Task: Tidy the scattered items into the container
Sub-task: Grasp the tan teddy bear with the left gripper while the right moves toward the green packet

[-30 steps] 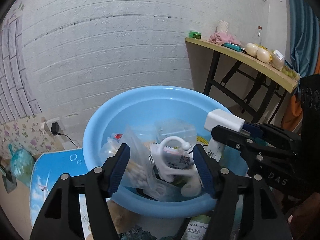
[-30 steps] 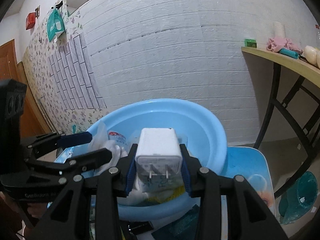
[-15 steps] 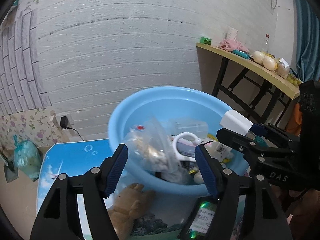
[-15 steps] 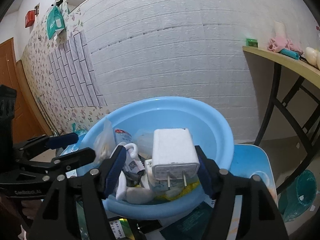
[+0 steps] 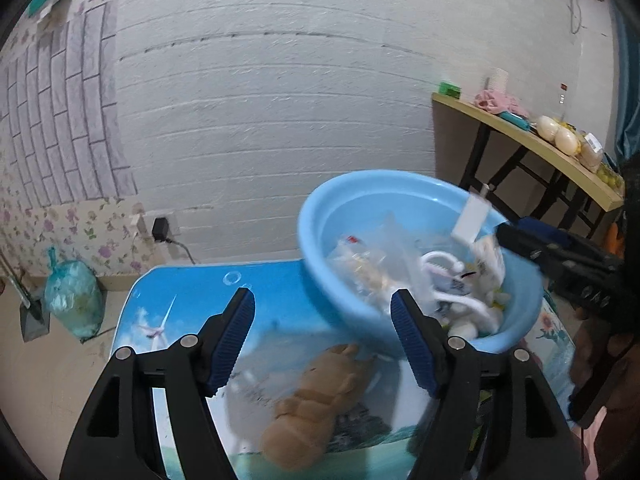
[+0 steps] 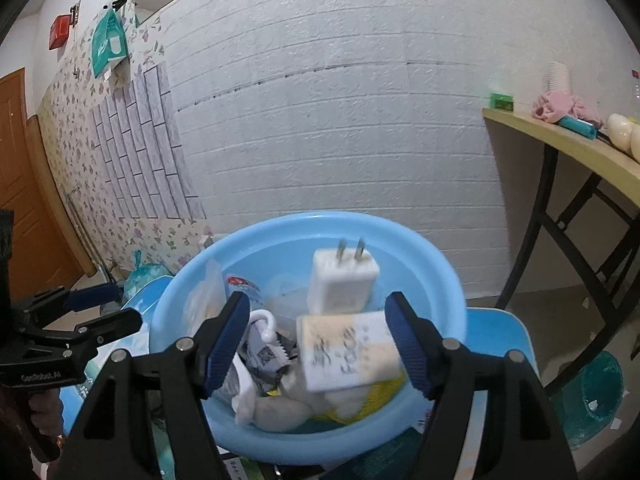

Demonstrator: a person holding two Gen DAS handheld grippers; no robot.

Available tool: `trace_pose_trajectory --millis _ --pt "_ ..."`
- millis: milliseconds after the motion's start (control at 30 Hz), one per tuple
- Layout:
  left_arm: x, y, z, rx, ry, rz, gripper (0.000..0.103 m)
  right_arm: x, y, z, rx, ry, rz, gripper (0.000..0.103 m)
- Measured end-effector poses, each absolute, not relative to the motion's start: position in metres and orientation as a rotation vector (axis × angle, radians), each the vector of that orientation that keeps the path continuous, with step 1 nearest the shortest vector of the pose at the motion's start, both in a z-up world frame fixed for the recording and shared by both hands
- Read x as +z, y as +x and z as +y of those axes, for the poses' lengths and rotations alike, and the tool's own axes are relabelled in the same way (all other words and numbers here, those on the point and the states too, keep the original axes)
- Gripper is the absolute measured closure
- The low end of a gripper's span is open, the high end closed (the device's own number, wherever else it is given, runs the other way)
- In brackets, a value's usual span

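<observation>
Right gripper is poised over the near rim of the basin, jaws wide with nothing gripped; its jaws have just been opening. The charger is free of the pads, beyond the fingertips, prongs pointing up, above the pile in the basin; whether it rests on the pile or is mid-air cannot be told. Just below it a white tube printed "face" lies across the heap, between the two pads in view but not pressed by either. Also in the basin: a white hook, a labelled packet, clear bags, pale soft items at the bottom. Left gripper is off to the basin's left over the table, jaws wide and empty; they have opened a little further. A plush toy lies on the table between and below its fingers, outside the basin, just beside the basin's near wall, not touched by the pads. Left view is blurred on the basin side; the basin and charger show smeared, and the right gripper enters from the right edge. From the right view, the left gripper sits low at the left, apart from the basin rim. A green bag stands on the floor by the wall; a side table with clutter stands at the right.
</observation>
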State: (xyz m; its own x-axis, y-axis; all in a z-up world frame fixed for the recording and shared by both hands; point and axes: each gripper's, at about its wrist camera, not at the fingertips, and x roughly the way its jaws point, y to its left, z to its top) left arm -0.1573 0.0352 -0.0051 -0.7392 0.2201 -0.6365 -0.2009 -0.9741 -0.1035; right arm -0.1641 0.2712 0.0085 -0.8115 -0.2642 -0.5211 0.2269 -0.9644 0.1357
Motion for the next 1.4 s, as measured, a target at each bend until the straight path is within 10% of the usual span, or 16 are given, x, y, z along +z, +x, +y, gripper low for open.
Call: trace_pose_trajectory --millis 1400 --pt "-0.100 -0.140 0.032 2.611 -1.323 0.012 0.028 -0.070 -0.113 0.321 -2.767 1.245 -0.161 0.032"
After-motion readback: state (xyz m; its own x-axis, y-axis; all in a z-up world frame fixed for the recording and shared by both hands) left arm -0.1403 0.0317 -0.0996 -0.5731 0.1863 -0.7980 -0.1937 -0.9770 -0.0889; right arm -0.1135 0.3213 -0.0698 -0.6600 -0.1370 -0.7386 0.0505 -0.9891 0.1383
